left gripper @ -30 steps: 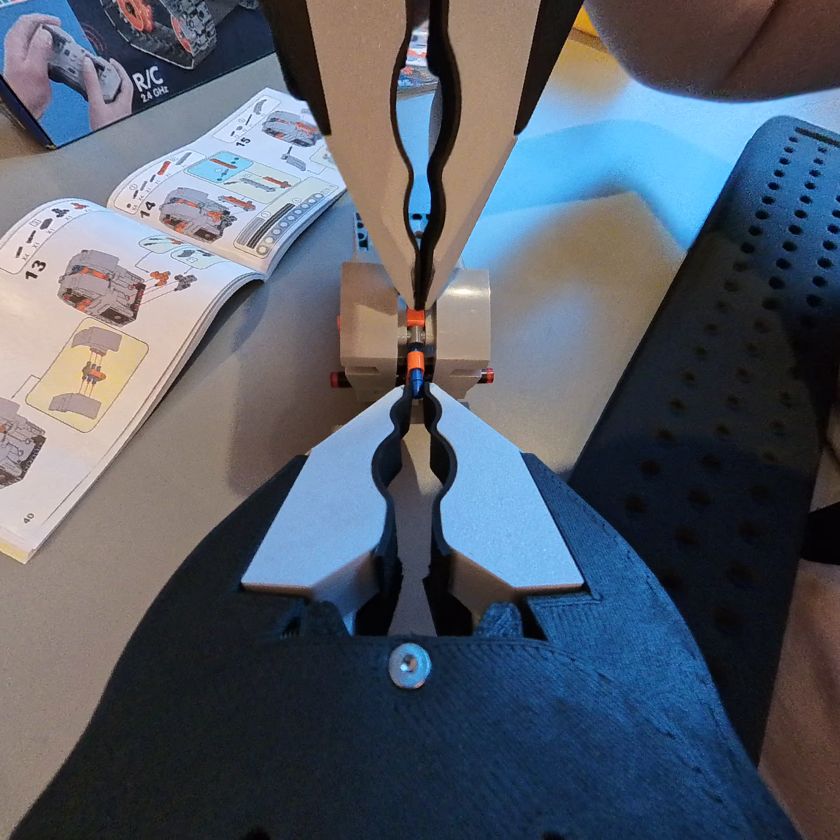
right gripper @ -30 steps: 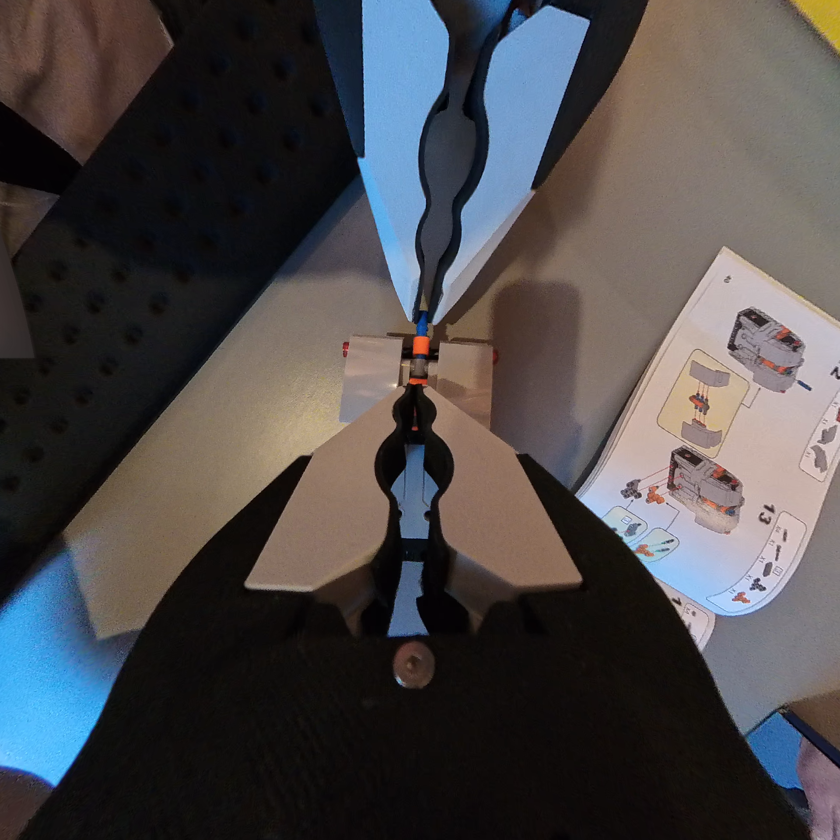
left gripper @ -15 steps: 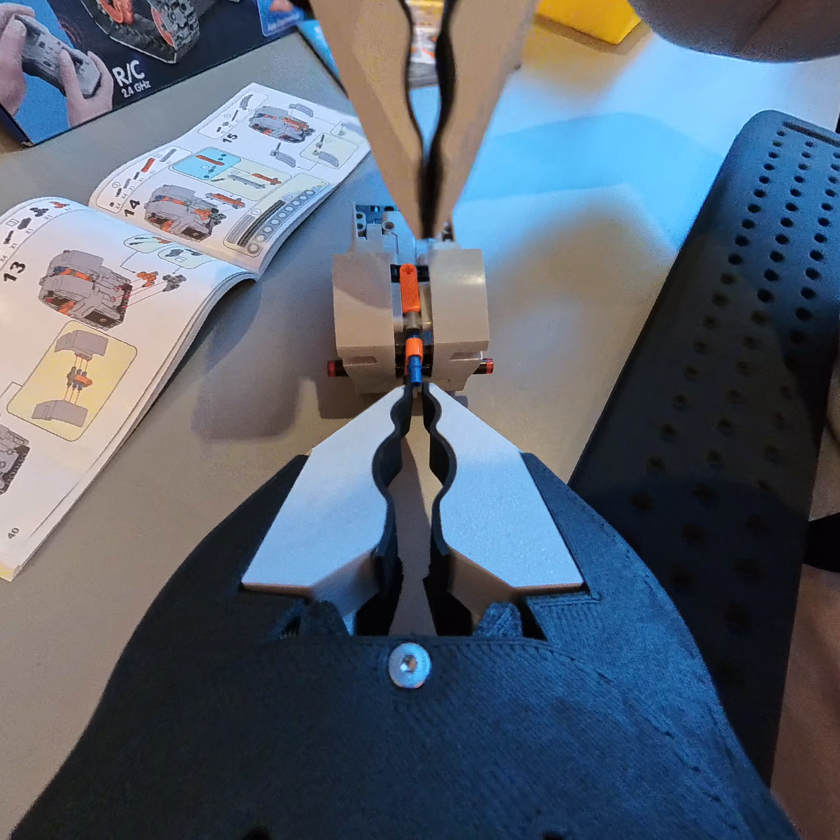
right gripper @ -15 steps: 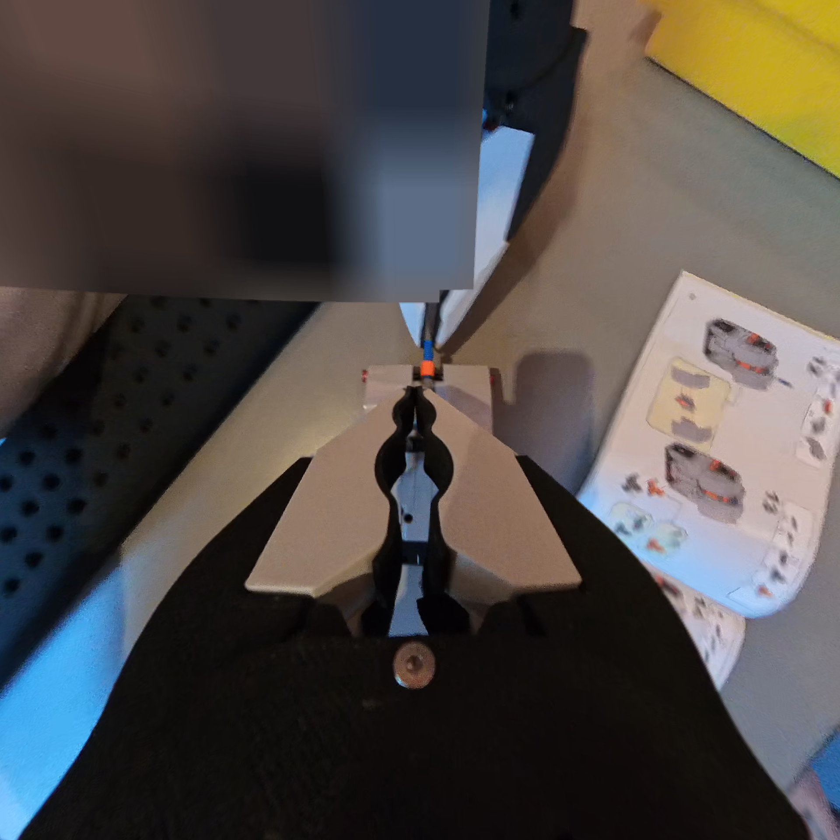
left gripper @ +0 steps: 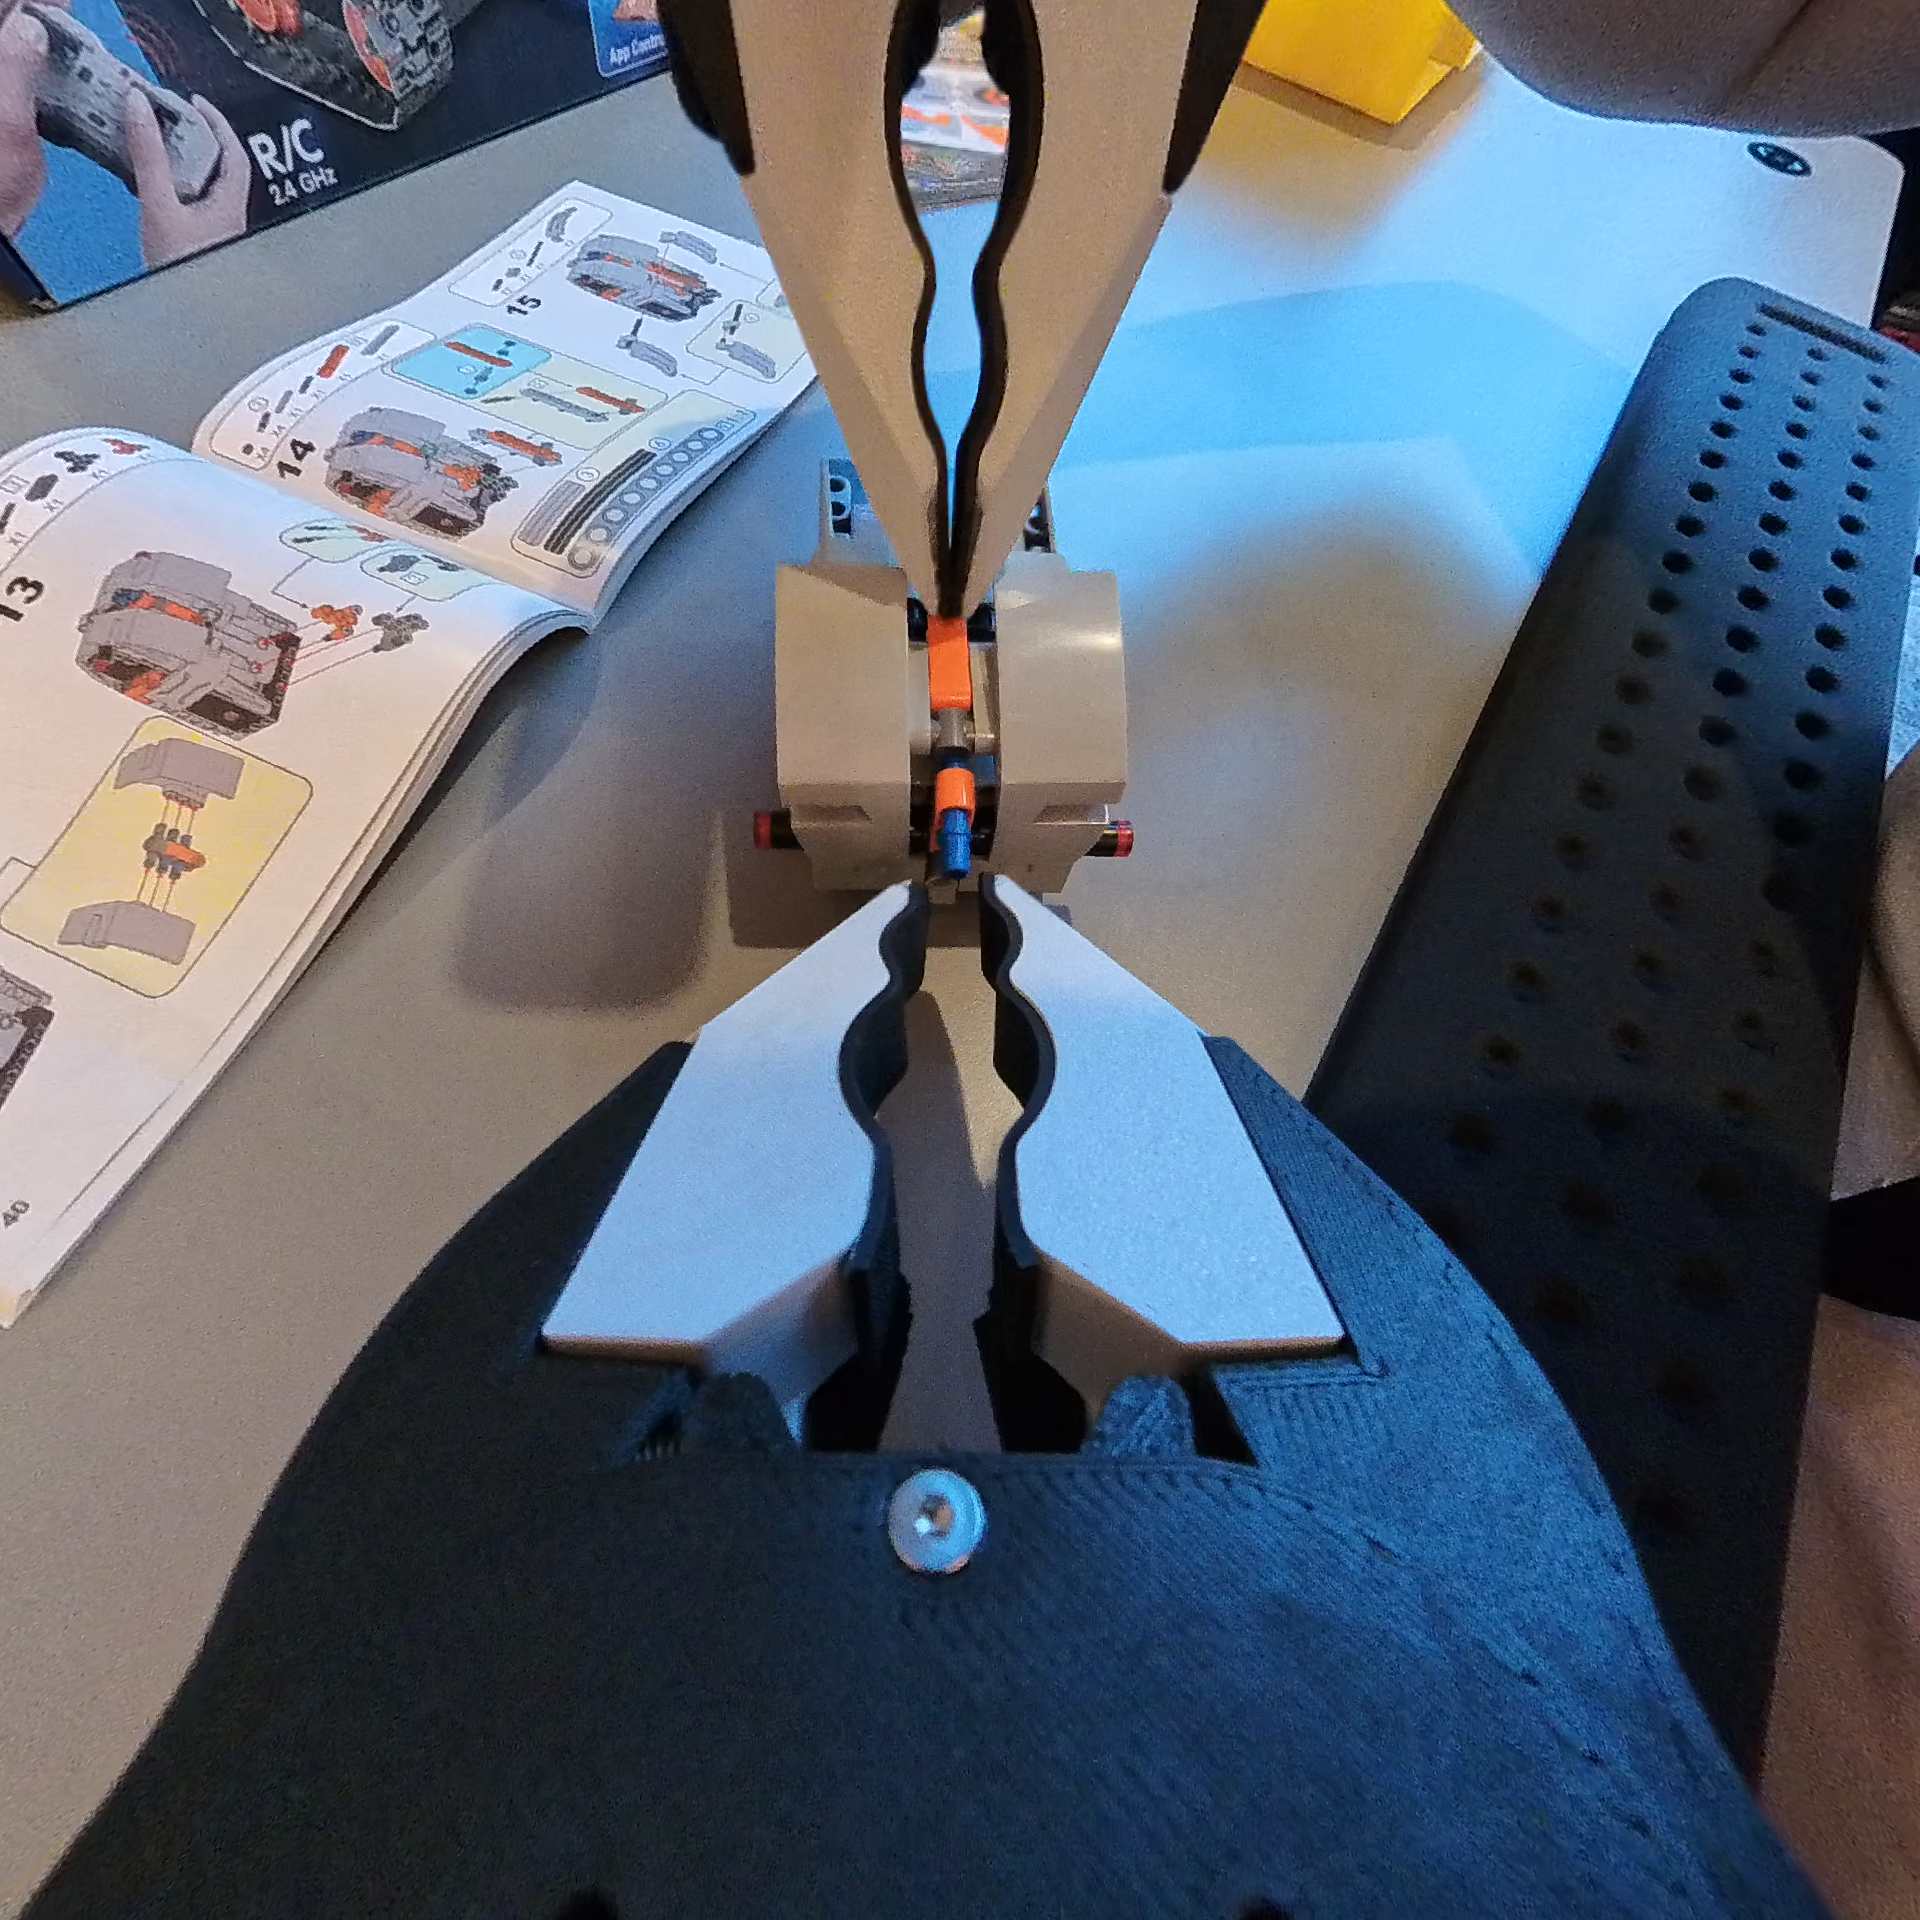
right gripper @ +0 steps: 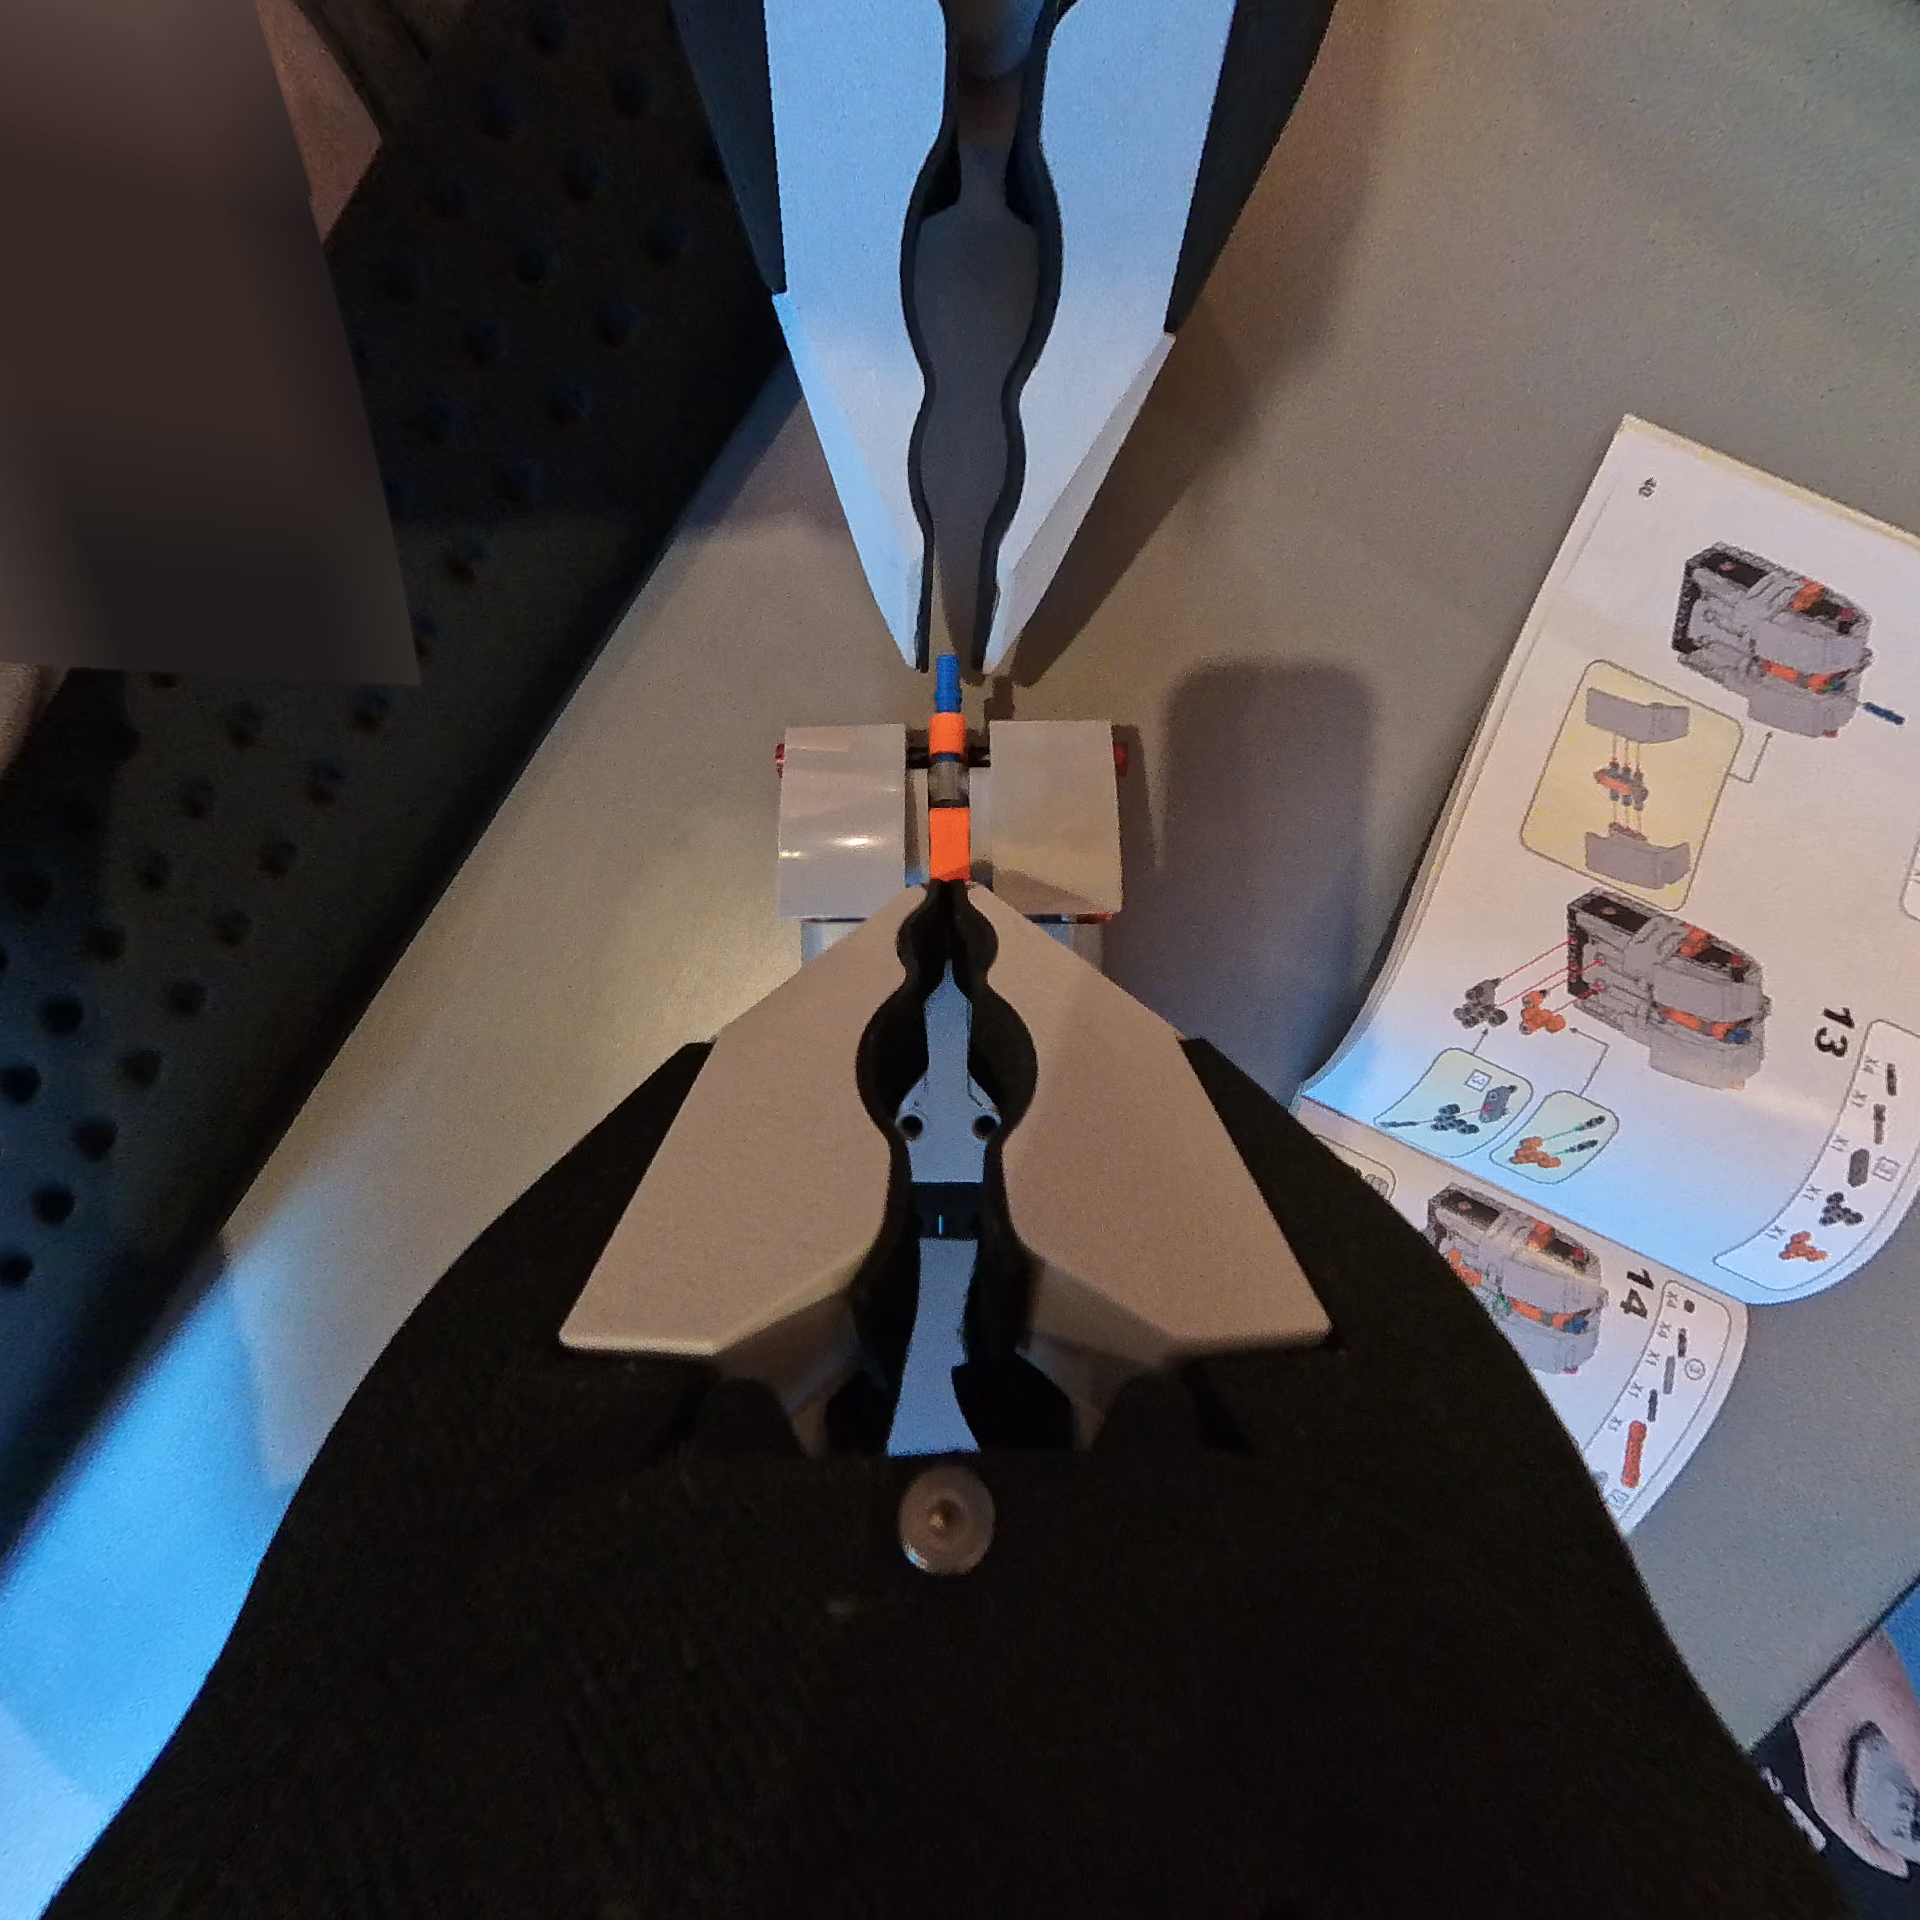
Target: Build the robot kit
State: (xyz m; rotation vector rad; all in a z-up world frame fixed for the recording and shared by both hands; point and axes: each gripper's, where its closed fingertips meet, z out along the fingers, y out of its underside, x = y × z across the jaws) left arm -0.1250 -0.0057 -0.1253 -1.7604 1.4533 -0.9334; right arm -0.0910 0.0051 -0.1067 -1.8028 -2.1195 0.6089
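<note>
While the left gripper (left gripper: pixel 948 891) sits spread just off the blue pin (left gripper: pixel 952 844), the right gripper (right gripper: pixel 948 896) pinches the brick model's (right gripper: pixel 844 821) orange connector (right gripper: pixel 948 847) mid-desk.

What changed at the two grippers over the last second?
The left hand-held gripper let go of the blue pin and backed slightly off; its fingers are now parted just short of it. The right hand-held gripper, tips closed, slid back along the orange piece to its far end. The grey block model, open booklet and table stayed put.
</note>
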